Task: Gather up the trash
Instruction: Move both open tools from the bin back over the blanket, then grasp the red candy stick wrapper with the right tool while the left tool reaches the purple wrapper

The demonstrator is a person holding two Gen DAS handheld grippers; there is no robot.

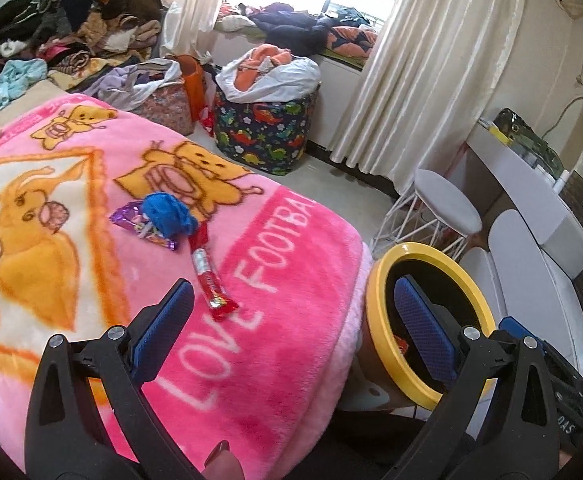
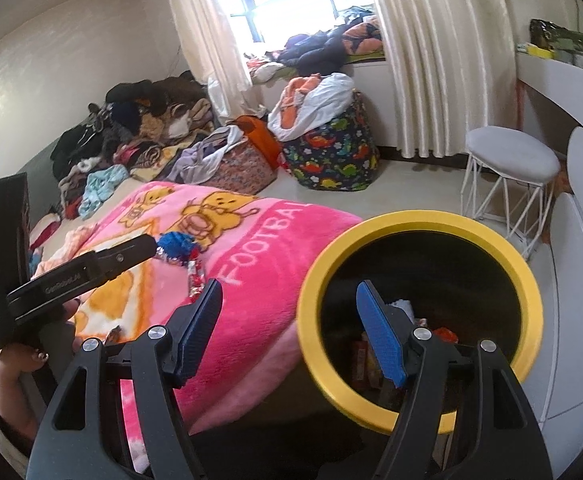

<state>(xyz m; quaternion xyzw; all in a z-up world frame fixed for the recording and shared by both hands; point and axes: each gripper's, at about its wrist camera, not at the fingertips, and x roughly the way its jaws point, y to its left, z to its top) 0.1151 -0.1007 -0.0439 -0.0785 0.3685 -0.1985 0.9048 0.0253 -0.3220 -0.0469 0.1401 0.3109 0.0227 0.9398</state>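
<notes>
On the pink blanket (image 1: 275, 320) lie a red wrapper (image 1: 208, 276), a purple wrapper (image 1: 139, 226) and a blue crumpled lump (image 1: 169, 214). My left gripper (image 1: 291, 328) is open and empty, just short of the red wrapper. A bin with a yellow rim (image 1: 379, 312) stands beside the bed on the right. In the right wrist view my right gripper (image 2: 291, 332) is open and empty above the bin's rim (image 2: 311, 344), with wrappers (image 2: 365, 360) inside. The left gripper (image 2: 91, 272) shows at the left, near the blue lump (image 2: 177, 242) and red wrapper (image 2: 195, 280).
A dinosaur-print basket (image 1: 267, 128) and a floral basket (image 1: 163, 104) full of clothes stand on the floor beyond the bed. A clothes pile (image 1: 63, 36) covers the far bed. A white stool (image 1: 439, 208) and a white desk (image 1: 531, 184) are on the right.
</notes>
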